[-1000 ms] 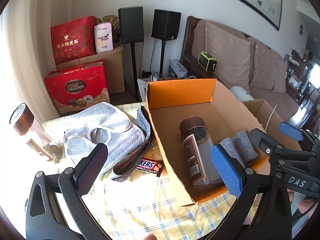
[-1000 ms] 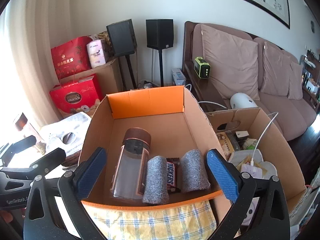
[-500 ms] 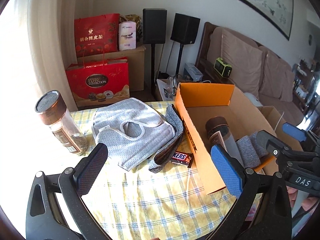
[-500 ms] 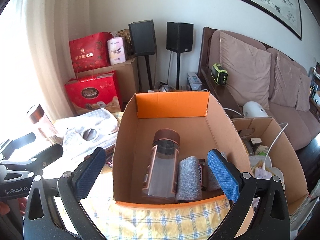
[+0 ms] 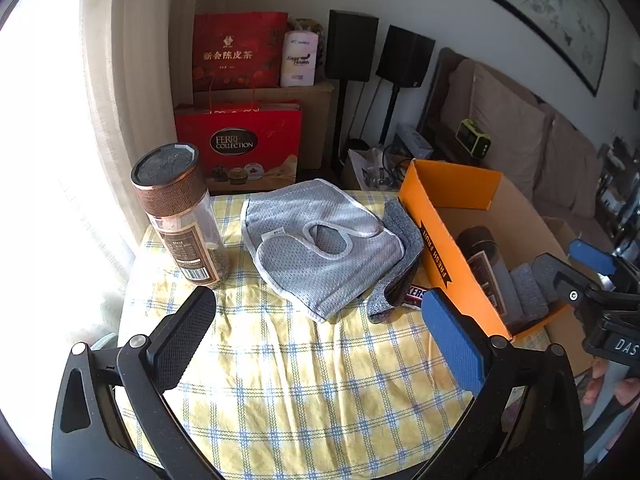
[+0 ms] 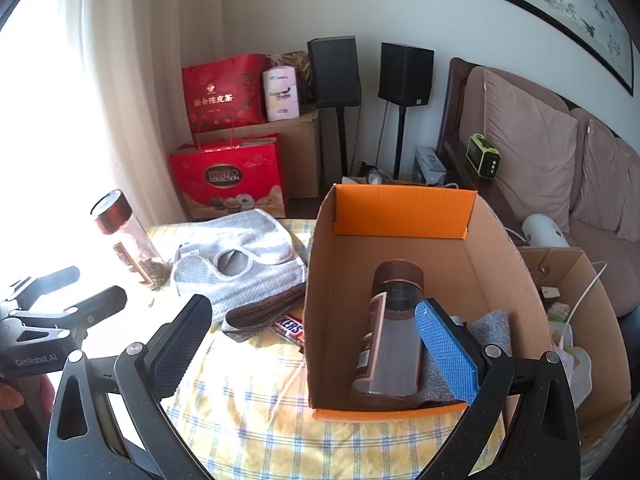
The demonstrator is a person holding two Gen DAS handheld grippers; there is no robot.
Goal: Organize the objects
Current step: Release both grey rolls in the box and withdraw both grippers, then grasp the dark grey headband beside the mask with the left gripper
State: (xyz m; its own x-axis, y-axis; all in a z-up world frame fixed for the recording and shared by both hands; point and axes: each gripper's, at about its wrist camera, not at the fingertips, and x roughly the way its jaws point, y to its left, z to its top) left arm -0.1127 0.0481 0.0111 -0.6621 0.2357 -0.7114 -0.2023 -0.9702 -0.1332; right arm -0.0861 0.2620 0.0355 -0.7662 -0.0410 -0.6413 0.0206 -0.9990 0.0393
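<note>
A cardboard box with an orange rim [image 5: 440, 248] [image 6: 400, 212] stands on the right of the yellow checked table. Inside lie a brown-lidded bottle [image 6: 390, 336] [image 5: 482, 256] and grey rolled cloths [image 6: 494, 328]. On the table left of the box are a grey mesh mask [image 5: 320, 240] [image 6: 240, 264], a dark sock [image 5: 396, 280], a Snickers bar [image 5: 416, 296] [image 6: 290, 326] and an upright brown-lidded jar [image 5: 180, 212] [image 6: 126, 240]. My left gripper [image 5: 316, 332] is open and empty over the table's front. My right gripper [image 6: 312, 348] is open and empty, straddling the box's left wall.
Red gift bags [image 5: 240, 144] and a carton with speakers [image 5: 352, 52] stand behind the table. A sofa [image 6: 540, 160] lies at the right. A second open carton with clutter [image 6: 568, 312] stands right of the box. A bright curtained window is at the left.
Both grippers have swung left and pulled back from the box. The jar, mask and Snickers bar now sit nearer the centre of both views. Nothing was grasped.
</note>
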